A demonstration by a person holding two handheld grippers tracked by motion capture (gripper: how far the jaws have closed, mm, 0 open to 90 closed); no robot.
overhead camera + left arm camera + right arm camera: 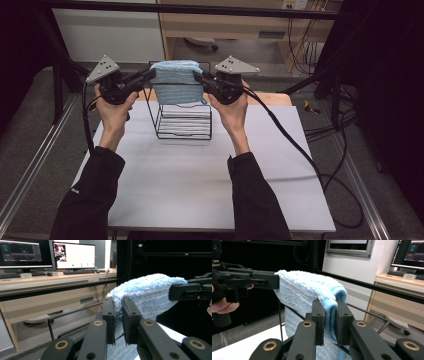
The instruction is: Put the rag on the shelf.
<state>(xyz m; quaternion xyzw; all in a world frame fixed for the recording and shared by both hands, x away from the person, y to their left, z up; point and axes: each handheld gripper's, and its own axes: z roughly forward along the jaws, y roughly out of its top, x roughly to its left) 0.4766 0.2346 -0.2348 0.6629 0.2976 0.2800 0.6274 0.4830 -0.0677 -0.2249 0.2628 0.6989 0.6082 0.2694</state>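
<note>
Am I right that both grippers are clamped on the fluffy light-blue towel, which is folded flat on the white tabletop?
Not quite. Both the left gripper and right gripper are shut on the fluffy light-blue towel, but it is draped over the black wire rack, not flat on the white tabletop. The high view shows this.

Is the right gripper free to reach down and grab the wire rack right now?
Probably not: the right gripper is shut on the blue towel, which hangs over the wire rack. It would have to release first.

Wooden desk (37,280), two lit monitors (47,253), grey floor (30,150)
</note>
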